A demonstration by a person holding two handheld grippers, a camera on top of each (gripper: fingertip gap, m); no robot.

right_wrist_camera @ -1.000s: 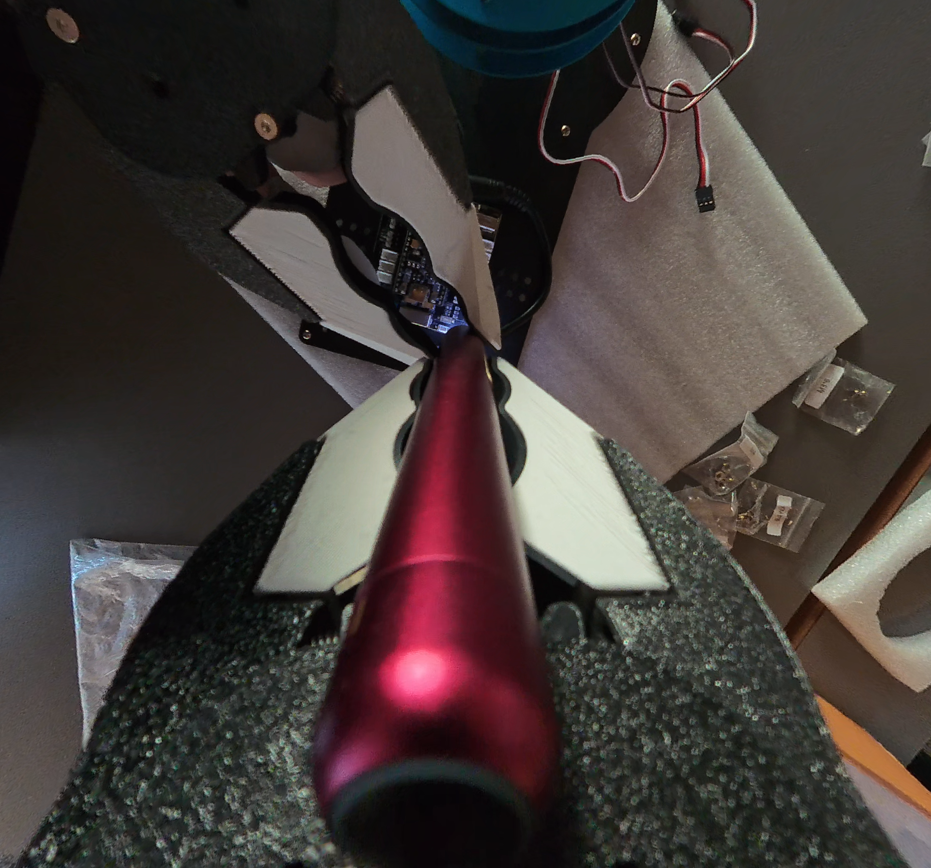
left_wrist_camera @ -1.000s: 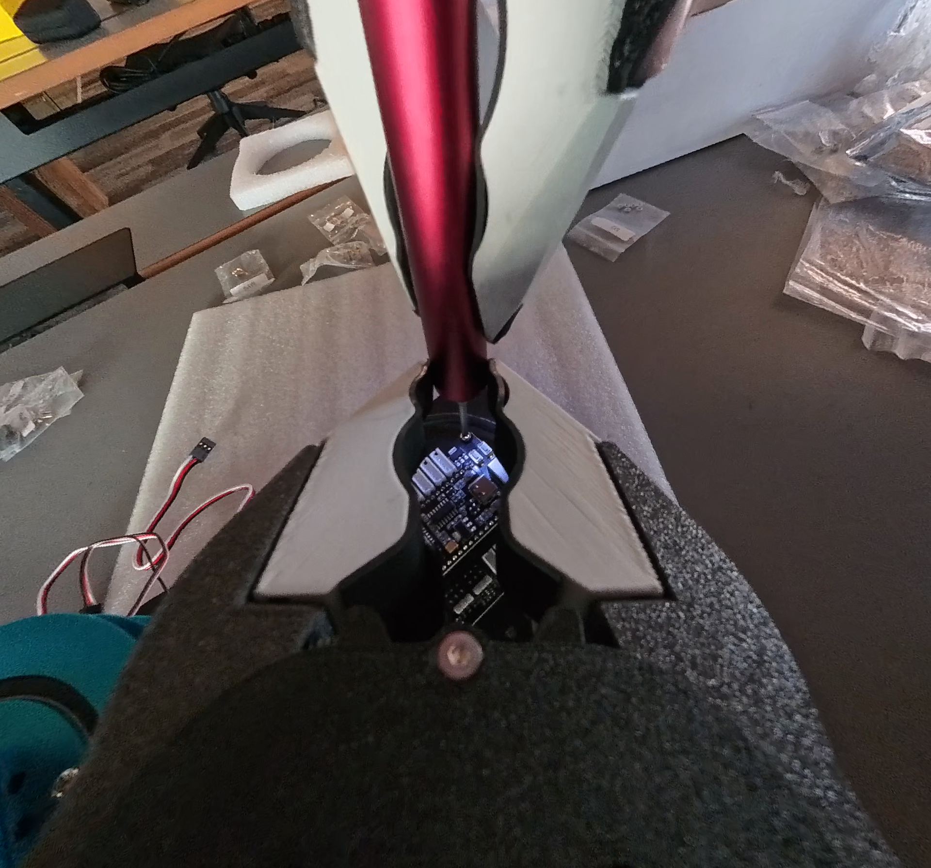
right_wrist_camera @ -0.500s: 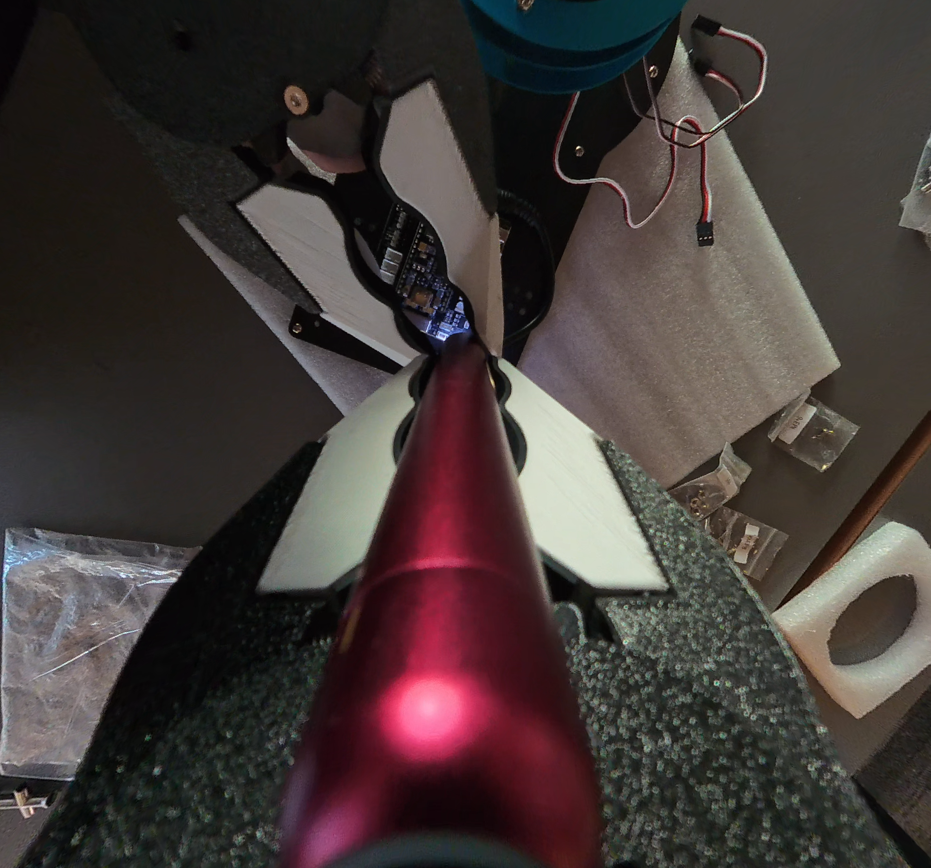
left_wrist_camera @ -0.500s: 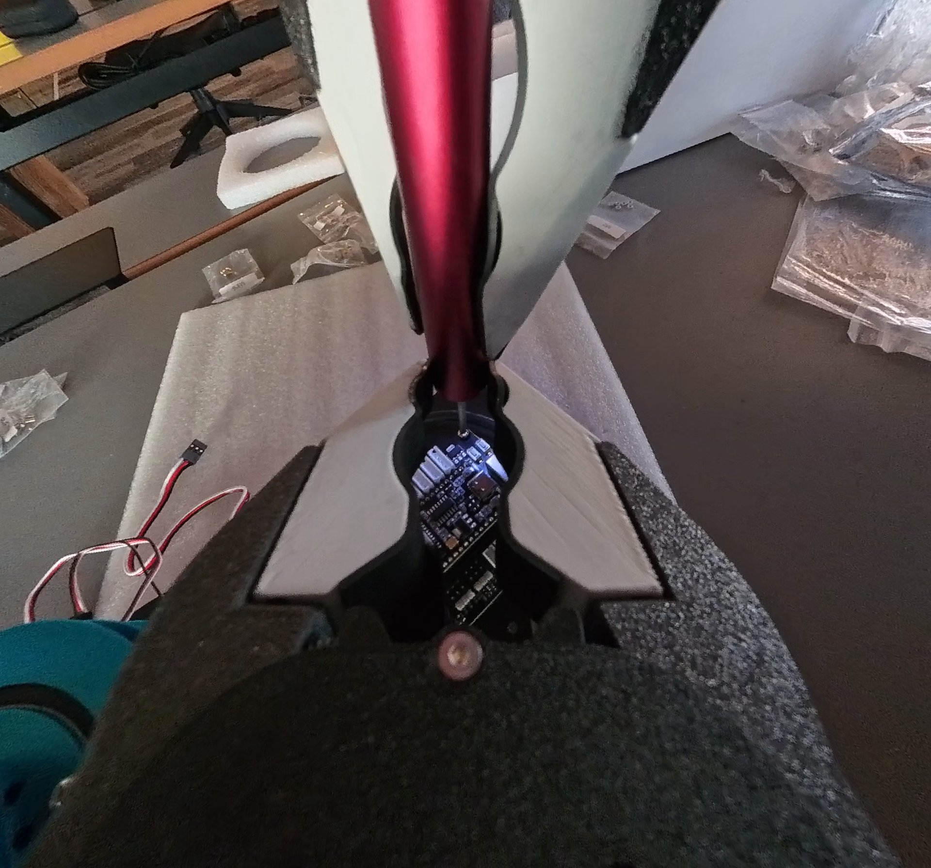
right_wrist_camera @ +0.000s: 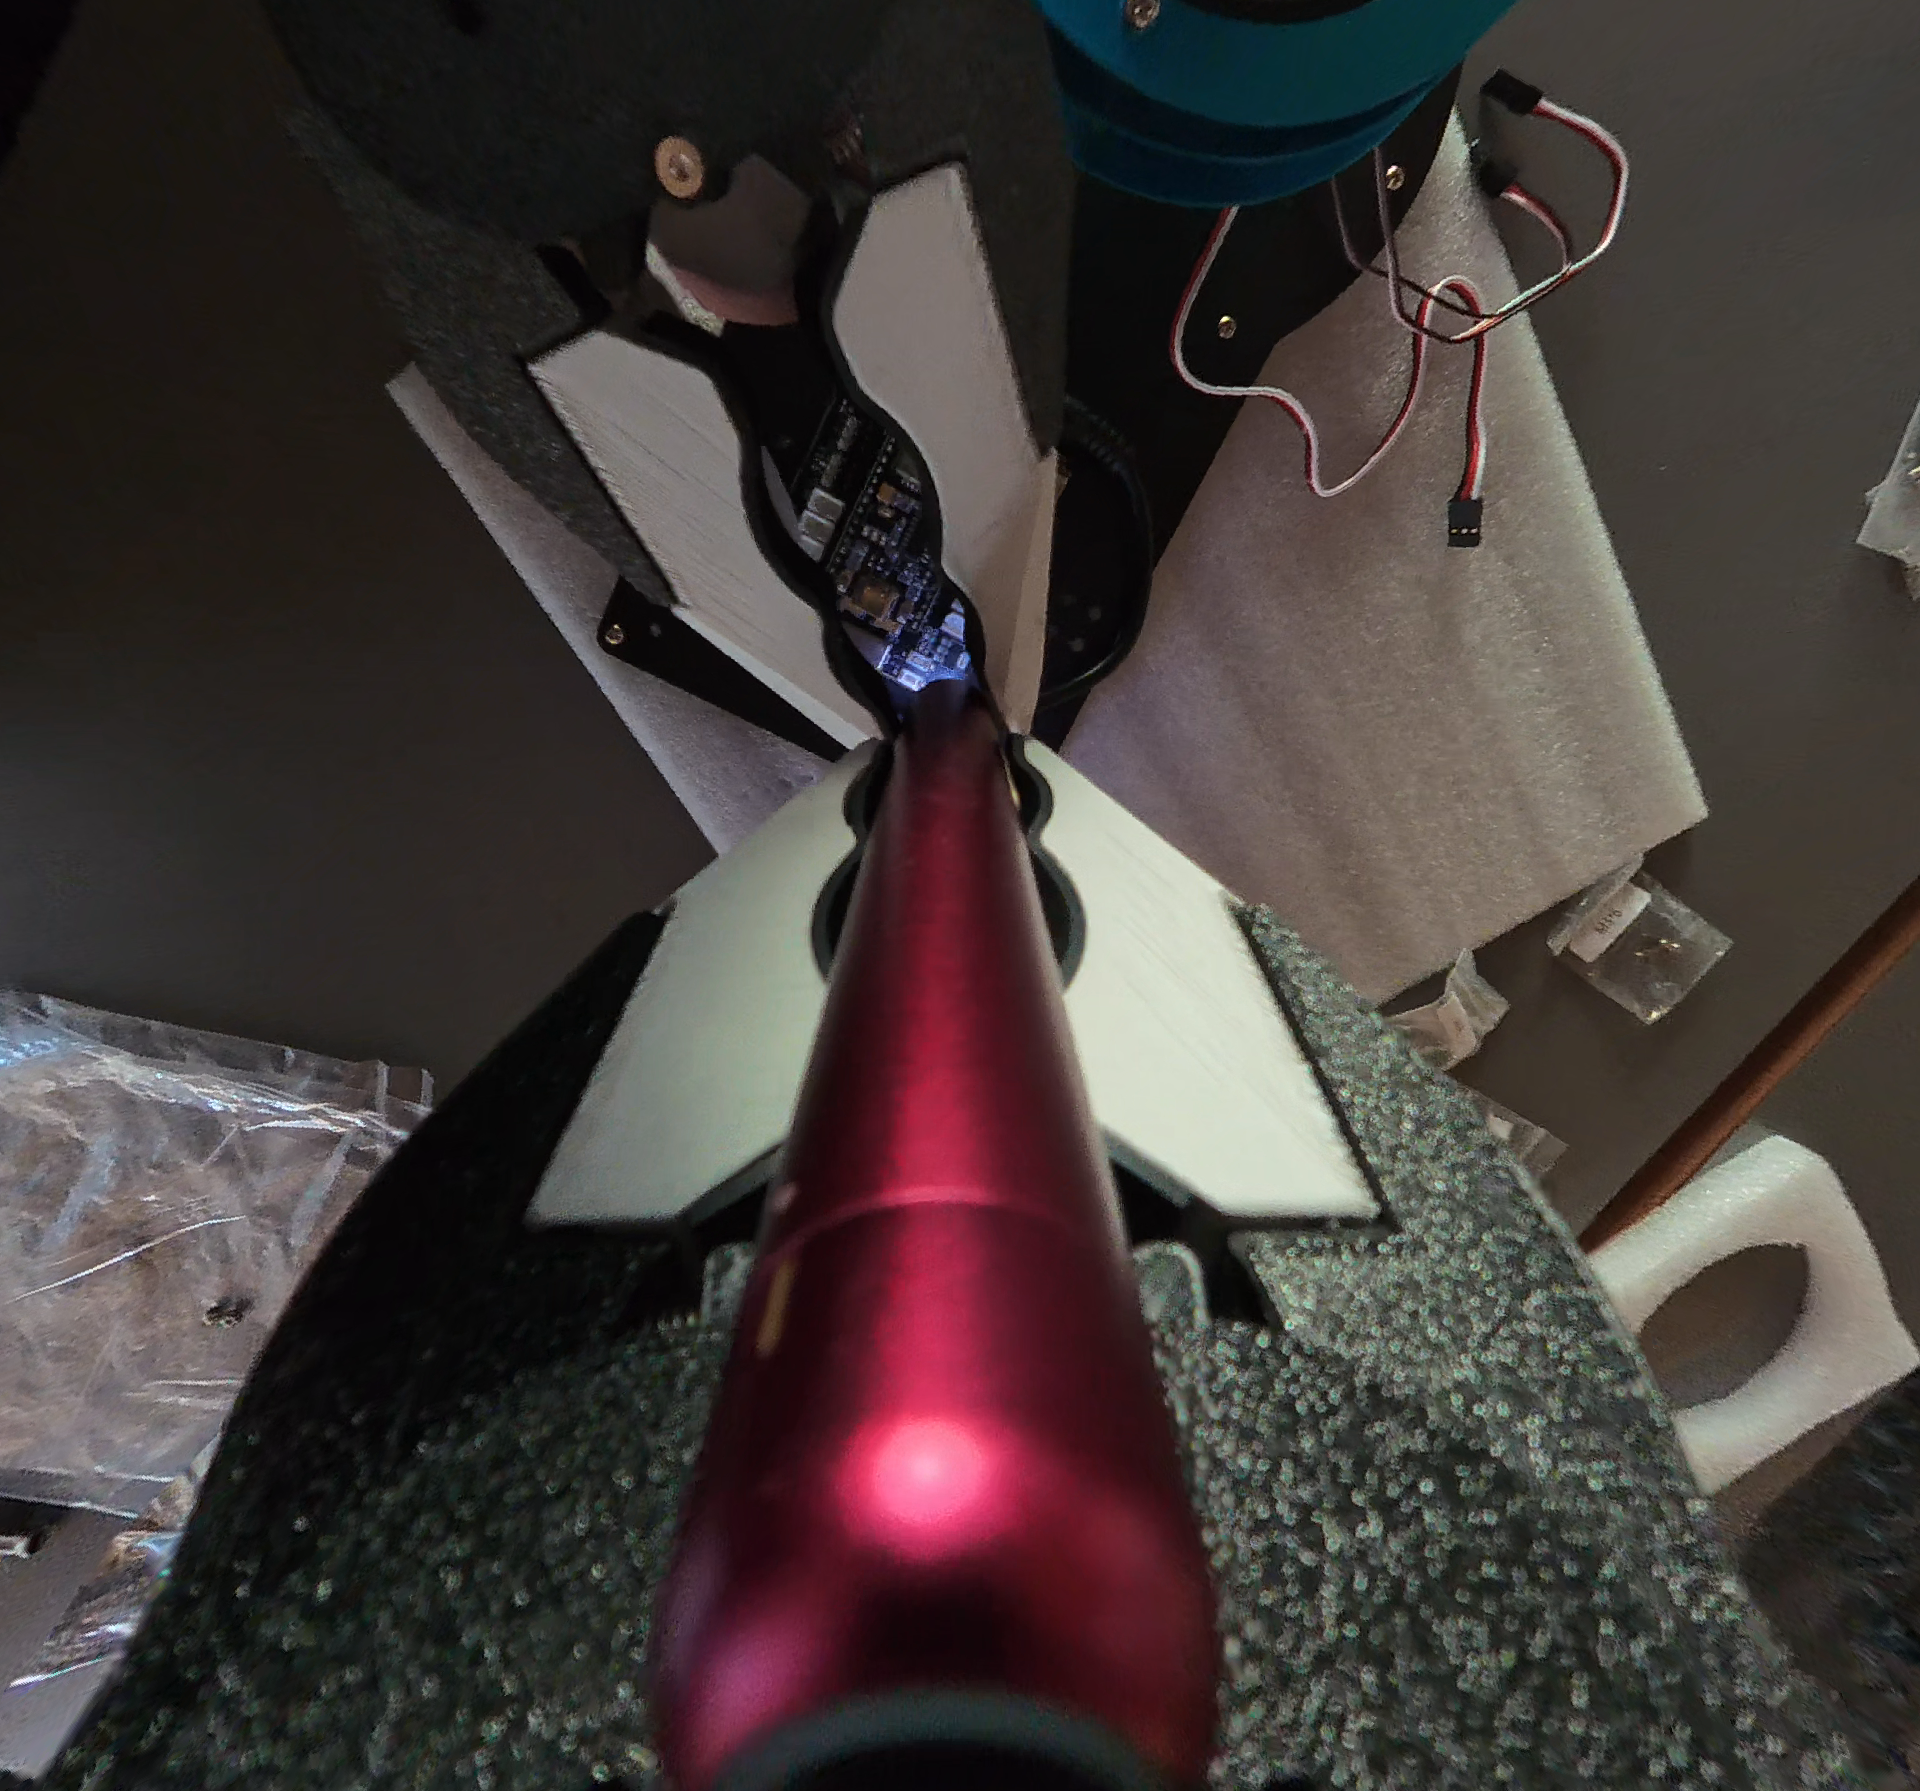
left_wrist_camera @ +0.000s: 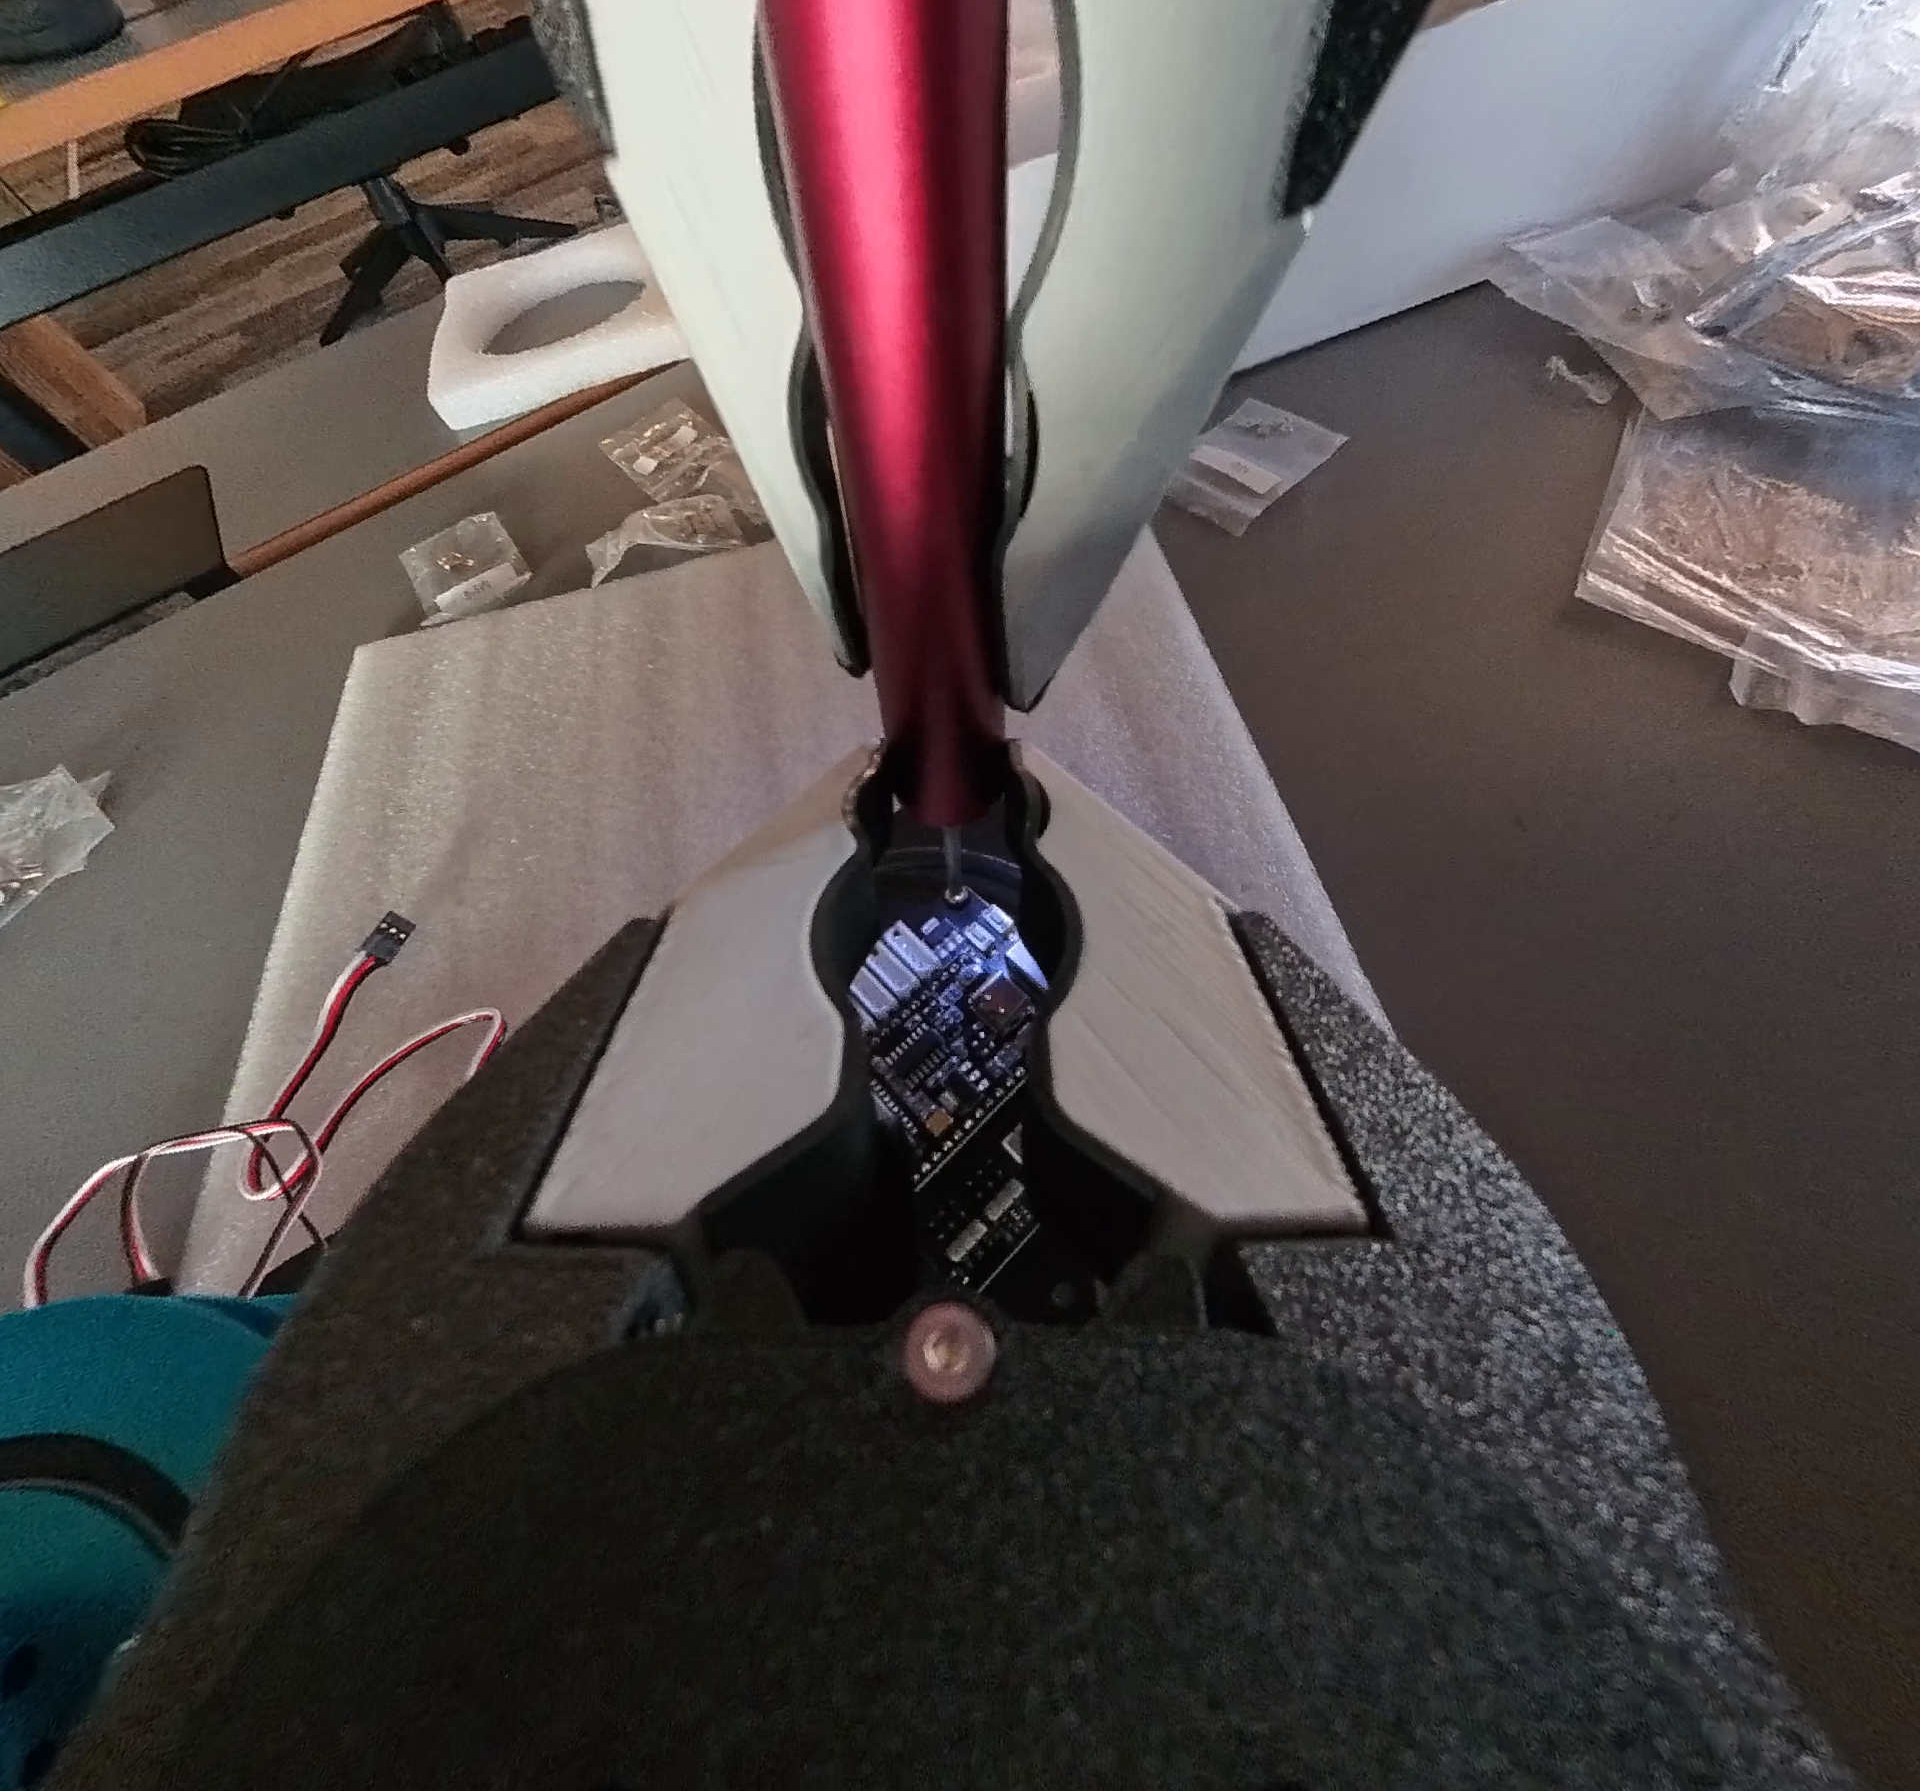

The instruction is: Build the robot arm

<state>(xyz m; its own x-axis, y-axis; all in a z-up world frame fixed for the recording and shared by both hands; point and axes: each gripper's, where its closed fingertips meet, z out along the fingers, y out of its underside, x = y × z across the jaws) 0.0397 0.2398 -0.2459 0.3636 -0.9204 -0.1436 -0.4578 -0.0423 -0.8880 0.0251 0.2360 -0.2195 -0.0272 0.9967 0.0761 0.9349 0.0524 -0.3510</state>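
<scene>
Since 1 s ago, my right claw [right_wrist_camera: 940,754] is sitting a bit further back and higher: the foam block w/ the hole and the clear bags are showing more in the right wrist view, while the red screwdriver tip is staying on the same lit spot of the board.

Largest first. I'm working over a dark table [left_wrist_camera: 1558,910], w/ a white foam sheet [left_wrist_camera: 540,754] lying on it under both claws. A teal round motor unit [right_wrist_camera: 1278,27] is sitting on a black plate at the sheet's edge, just beside my left claw [left_wrist_camera: 940,785]. Clear plastic bags [left_wrist_camera: 1766,546] are lying well apart on the table.

My right claw is pinching the red screwdriver [right_wrist_camera: 935,1222], fingers pressed onto its barrel; the tool is running fwd along the claw, and its thin bit is pointing down at the circuit board [left_wrist_camera: 951,1024].

My left claw is nearly pressed together, white pads almost meeting at the tips, framing the board through its round cut-out; can't tell if it's actually gripping anything. The red barrel is passing right at its tips.

The board is lying on the black plate under the left claw, w/ a small white-blue light glowing at its near end, touching or just under the bit.

Smaller: red-white-black servo wires [left_wrist_camera: 343,1066] are looping over the foam, and small zip bags of hardware [left_wrist_camera: 468,578] are lying past the sheet.
</scene>
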